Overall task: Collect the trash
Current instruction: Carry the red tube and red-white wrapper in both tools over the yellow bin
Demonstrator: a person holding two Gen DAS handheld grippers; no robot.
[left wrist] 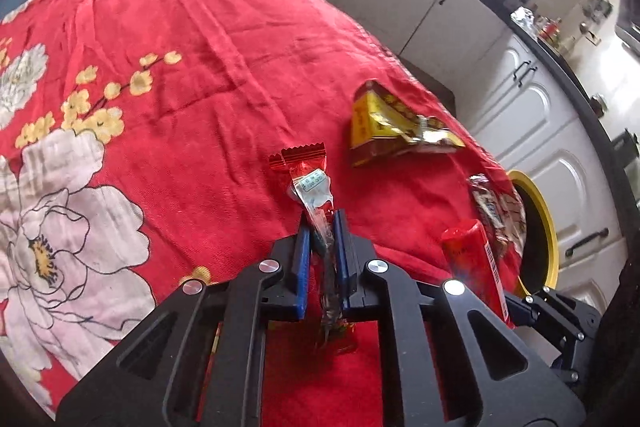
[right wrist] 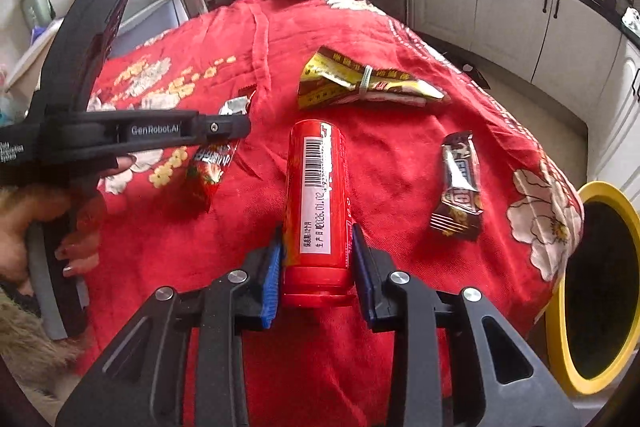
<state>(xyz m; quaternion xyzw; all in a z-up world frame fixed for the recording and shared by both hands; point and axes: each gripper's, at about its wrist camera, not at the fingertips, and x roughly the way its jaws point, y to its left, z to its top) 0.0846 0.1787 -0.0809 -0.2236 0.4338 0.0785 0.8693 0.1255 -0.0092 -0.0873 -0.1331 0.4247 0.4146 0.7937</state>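
My left gripper (left wrist: pixel 324 225) is shut on a red and clear snack wrapper (left wrist: pixel 308 179), whose crimped end sticks out past the blue pads. From the right wrist view, the left gripper (right wrist: pixel 240 126) holds that wrapper (right wrist: pixel 208 171) dangling over the red floral cloth. My right gripper (right wrist: pixel 319 237) is shut on a red can (right wrist: pixel 316 195) lying lengthwise, barcode label up; the can (left wrist: pixel 472 259) also shows in the left wrist view. A crumpled yellow packet (right wrist: pixel 360 79) and a brown bar wrapper (right wrist: pixel 458 183) lie on the cloth beyond.
A yellow-rimmed bin (right wrist: pixel 592 287) with a dark inside stands off the table's right edge. The table's red floral cloth (left wrist: pixel 180 67) stretches away to the left and back. White cabinets (left wrist: pixel 520 131) run along the right. A person's hand (right wrist: pixel 72 227) grips the left gripper's handle.
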